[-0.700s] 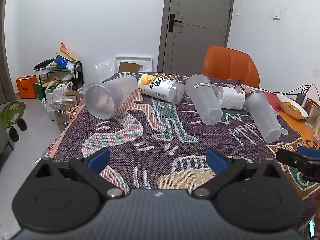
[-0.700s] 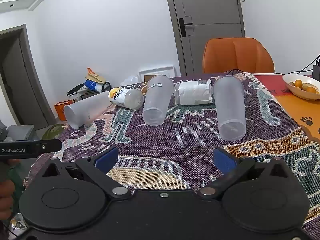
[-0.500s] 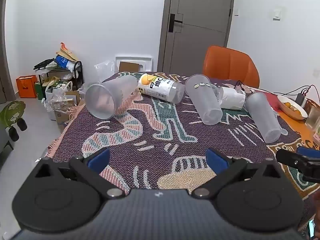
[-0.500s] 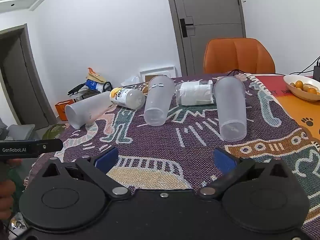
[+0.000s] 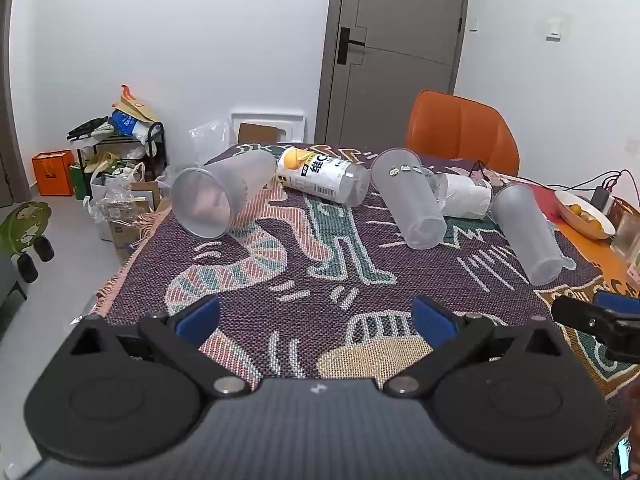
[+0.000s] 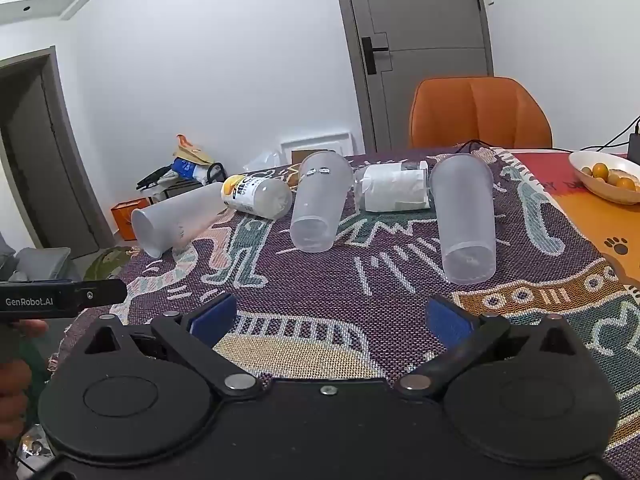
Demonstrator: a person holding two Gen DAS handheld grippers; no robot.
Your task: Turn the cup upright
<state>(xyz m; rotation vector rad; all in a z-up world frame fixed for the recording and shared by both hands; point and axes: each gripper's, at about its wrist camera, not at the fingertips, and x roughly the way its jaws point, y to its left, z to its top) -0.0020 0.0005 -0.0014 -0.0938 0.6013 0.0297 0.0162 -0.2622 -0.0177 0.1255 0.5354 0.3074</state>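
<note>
Left wrist view: left hand-held gripper (image 5: 316, 318) spread wide, holding nothing; right hand-held gripper (image 6: 330, 316) likewise wide, empty. "GenRobot.AI" reads on the left one's side; cups (image 6: 466, 216) lie toppled.

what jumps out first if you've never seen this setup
Three frosted cups lying on their sides on the patterned tablecloth: the left cup near the table's left edge, the middle cup, and the right cup. Behind them lie a yellow-capped bottle and a white-wrapped bottle. Both open claws, left claw and right claw, hover at the near edge.
</note>
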